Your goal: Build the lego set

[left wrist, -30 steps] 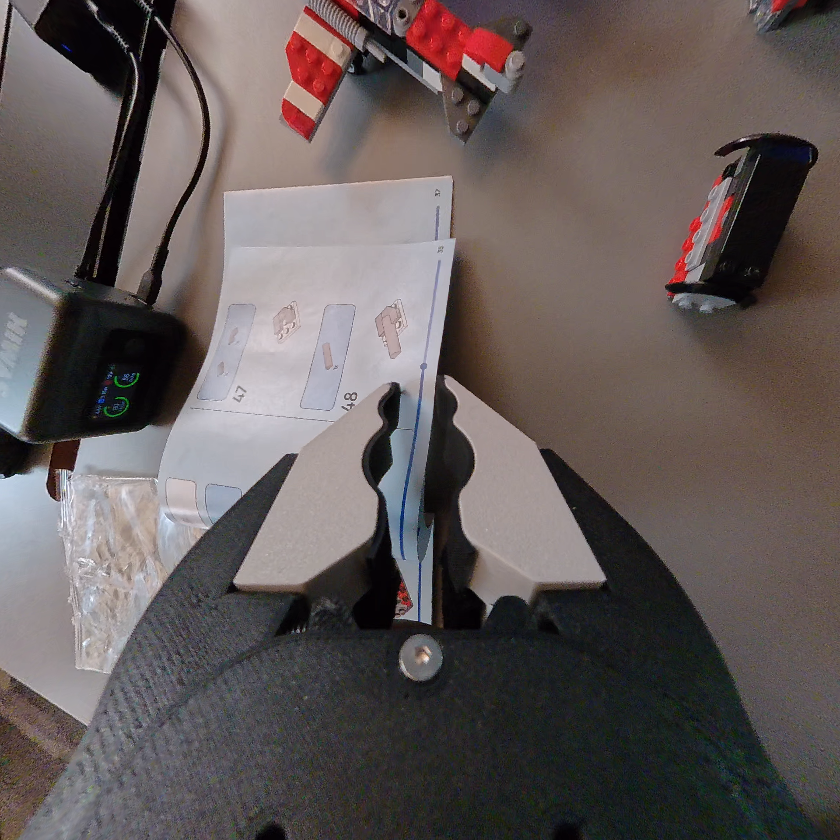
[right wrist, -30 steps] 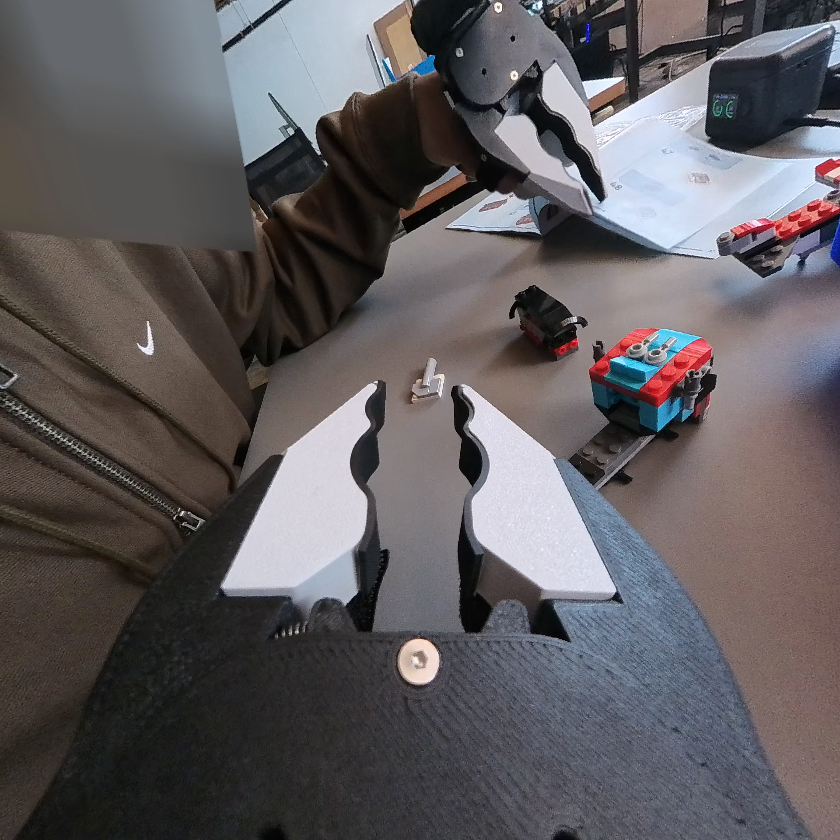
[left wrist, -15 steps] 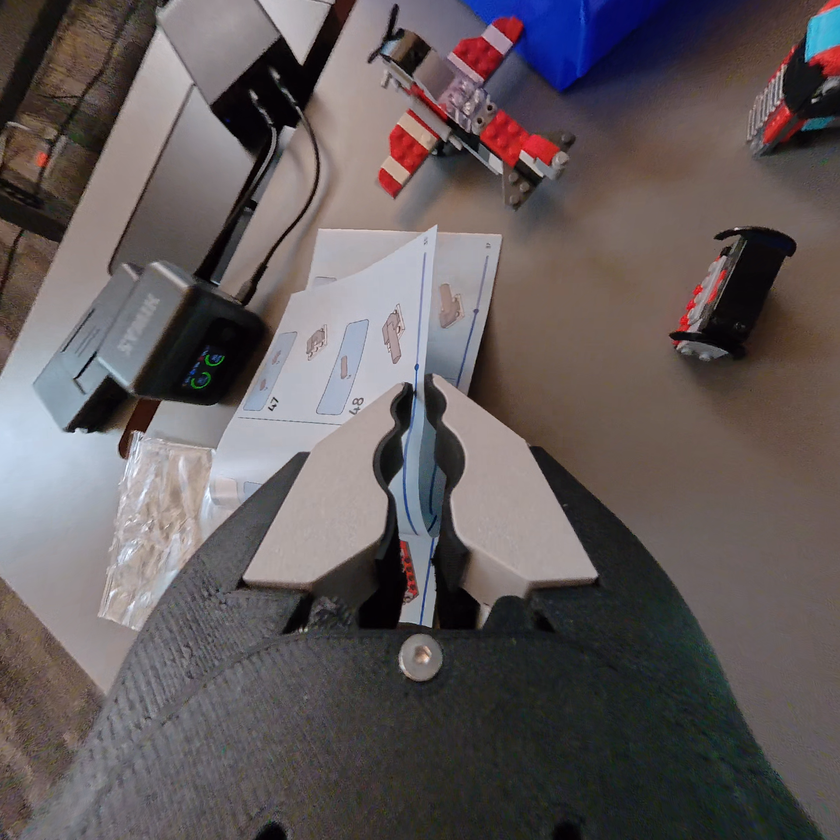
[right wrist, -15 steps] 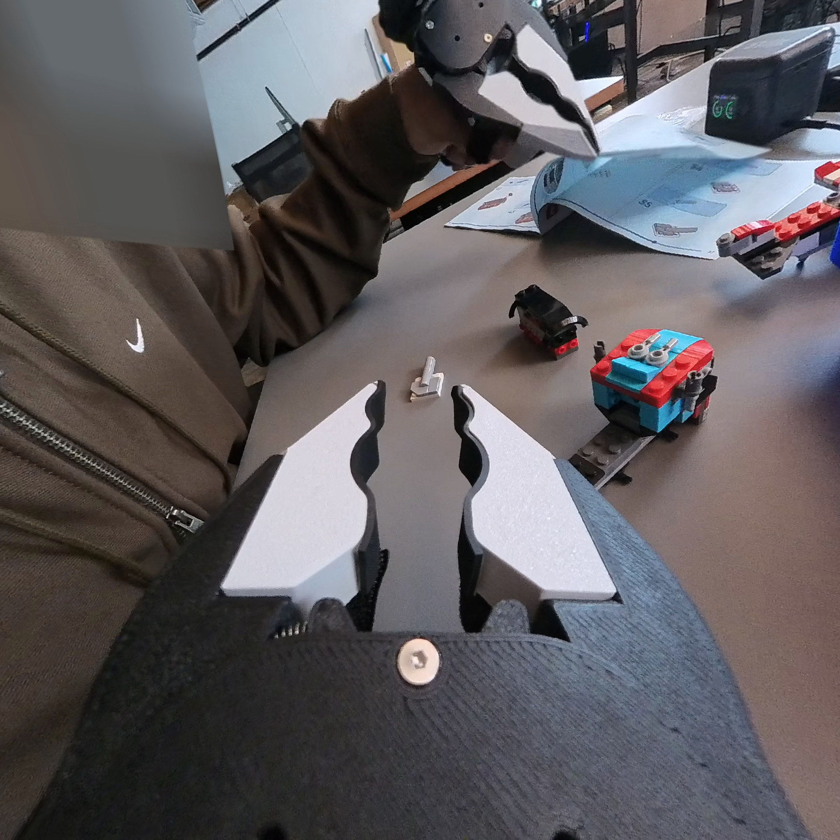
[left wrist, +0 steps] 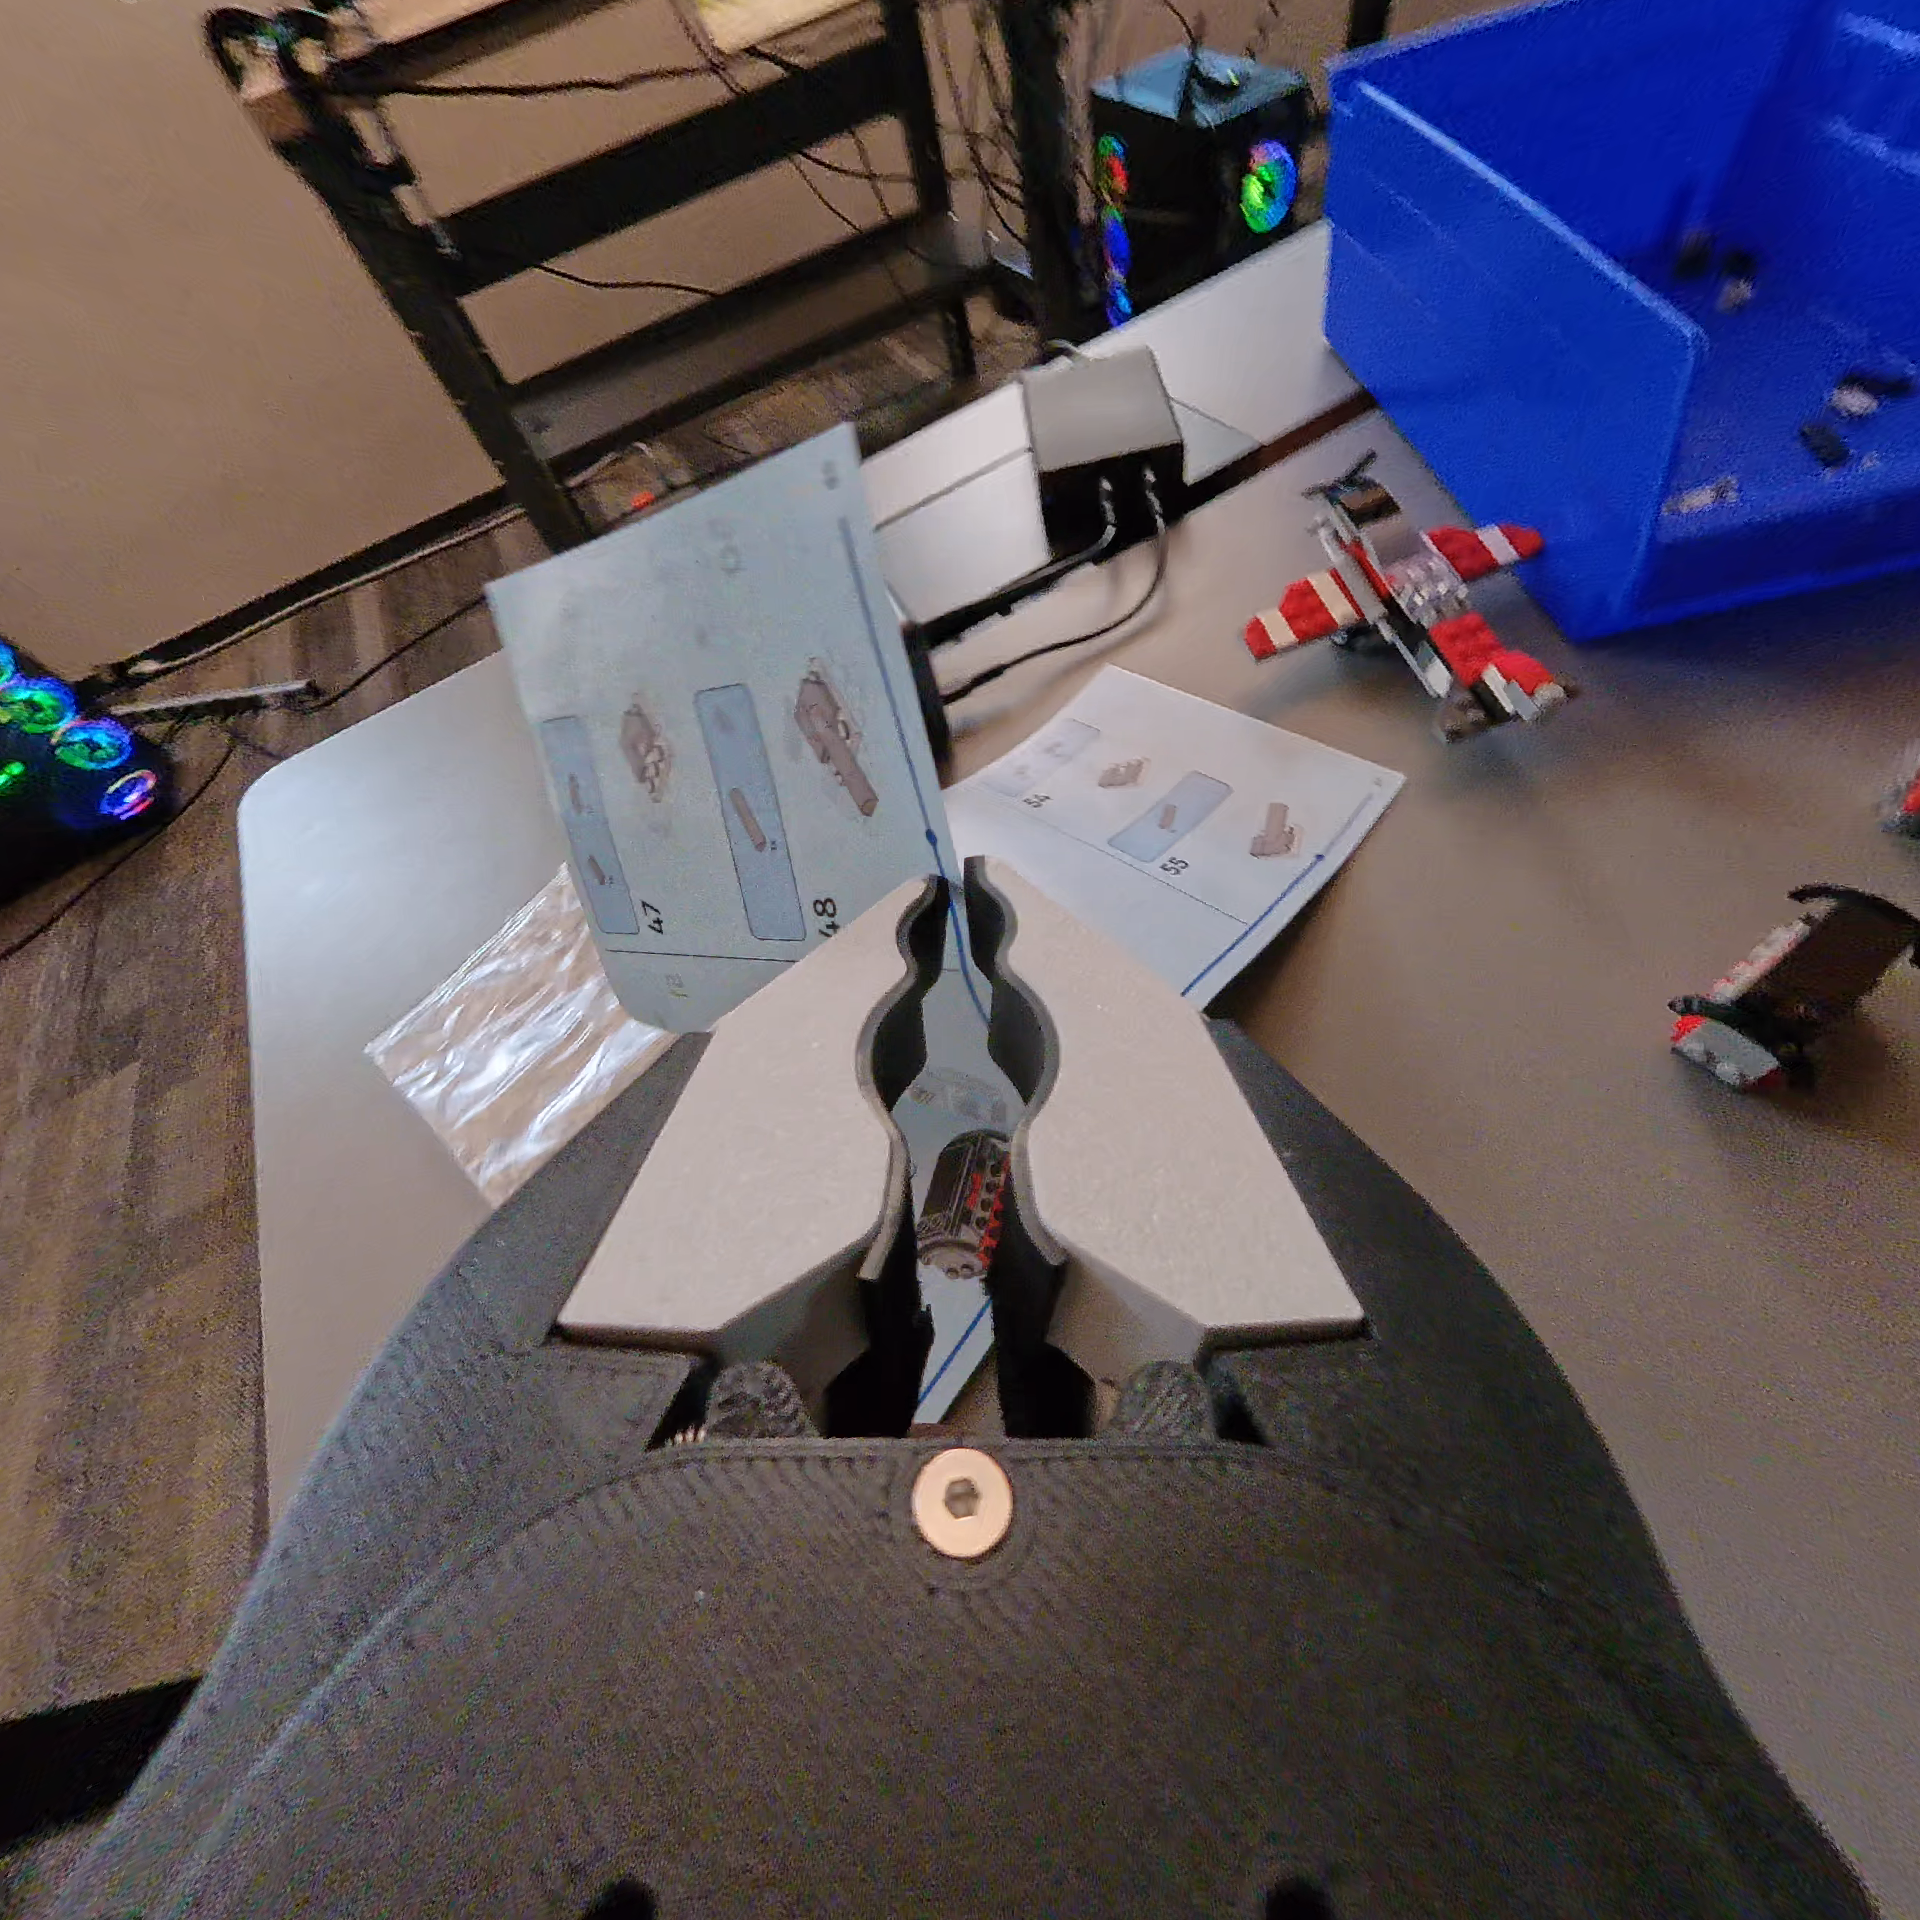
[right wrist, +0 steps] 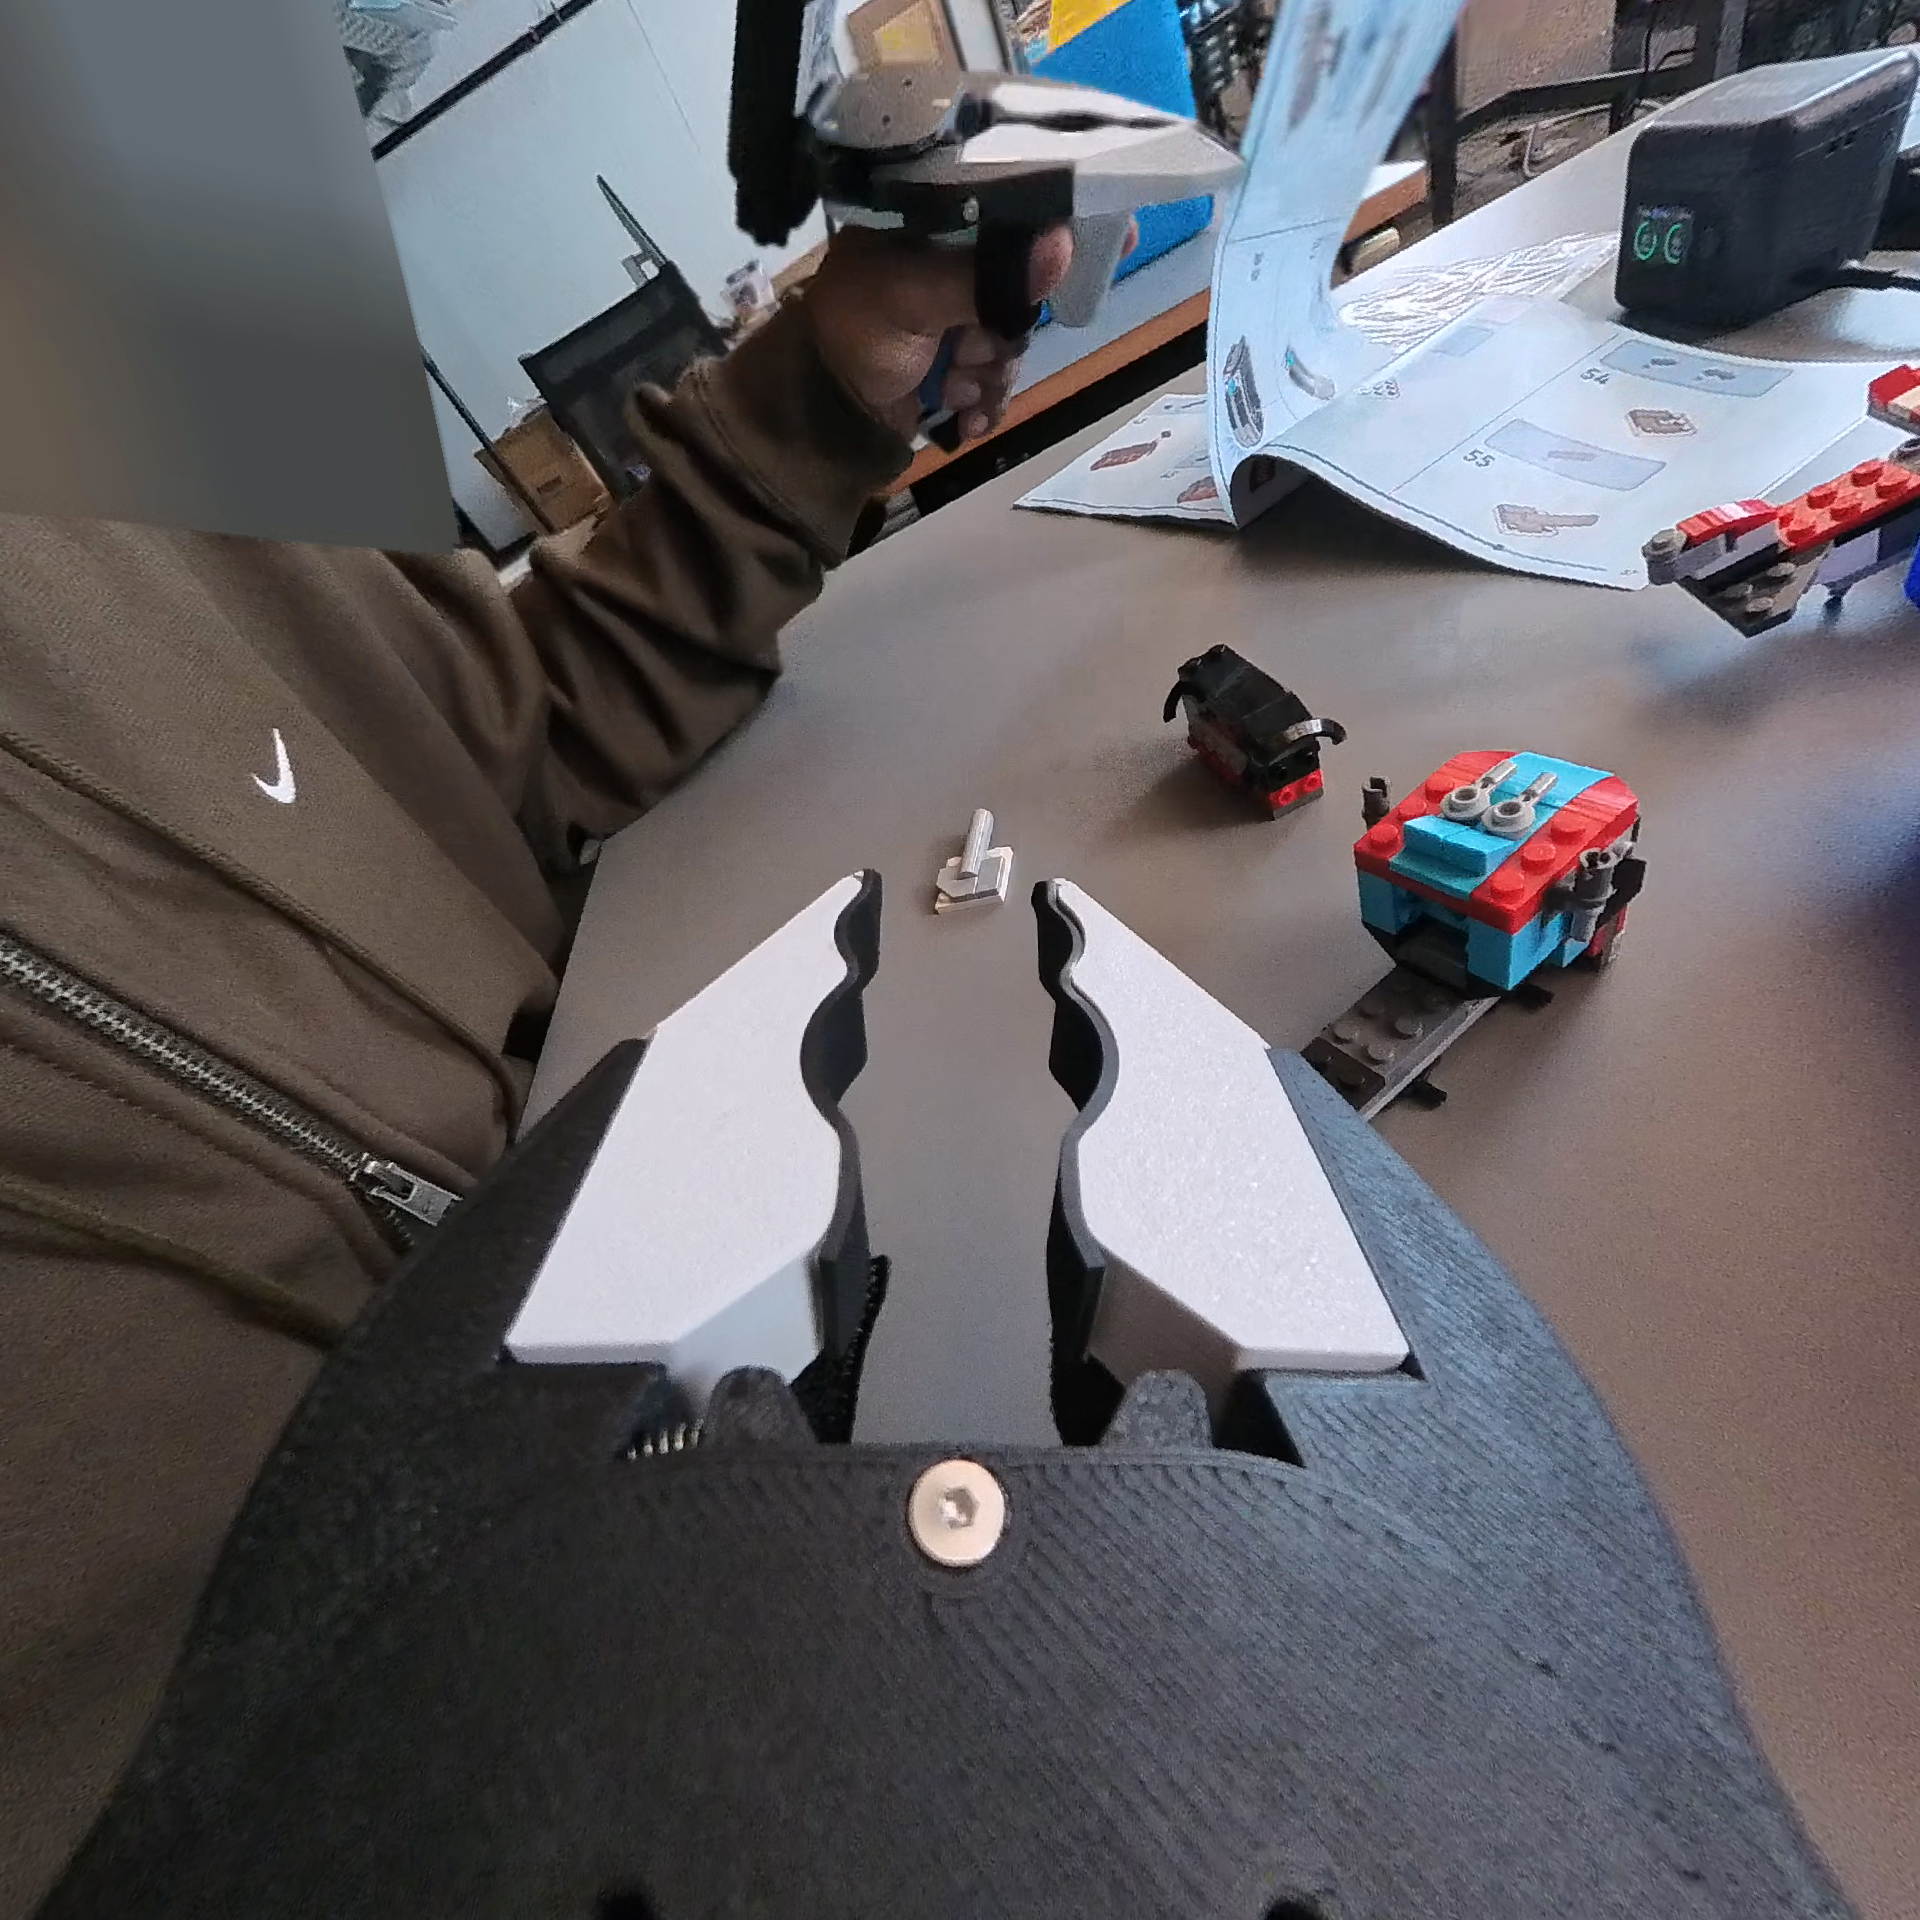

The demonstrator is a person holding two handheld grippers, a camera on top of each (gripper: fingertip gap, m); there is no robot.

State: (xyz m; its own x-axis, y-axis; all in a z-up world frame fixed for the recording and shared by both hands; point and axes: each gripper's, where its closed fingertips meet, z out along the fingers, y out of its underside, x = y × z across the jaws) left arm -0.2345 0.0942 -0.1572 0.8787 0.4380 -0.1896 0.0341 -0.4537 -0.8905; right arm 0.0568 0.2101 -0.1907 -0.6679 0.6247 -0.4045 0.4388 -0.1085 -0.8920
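- My left gripper pinches a lifted booklet page near the table's far edge.
- My right gripper gapes, holding nothing, behind a small grey piece by the near edge.

Left gripper pinches lifted booklet page.

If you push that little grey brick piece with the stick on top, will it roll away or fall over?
The small grey piece probably slides rather than rolls: it sits on a flat plate base on the table. Its peg sticks out, so a push up high might tip it. It looks tiny and likely very light. The right gripper is open just short of it.
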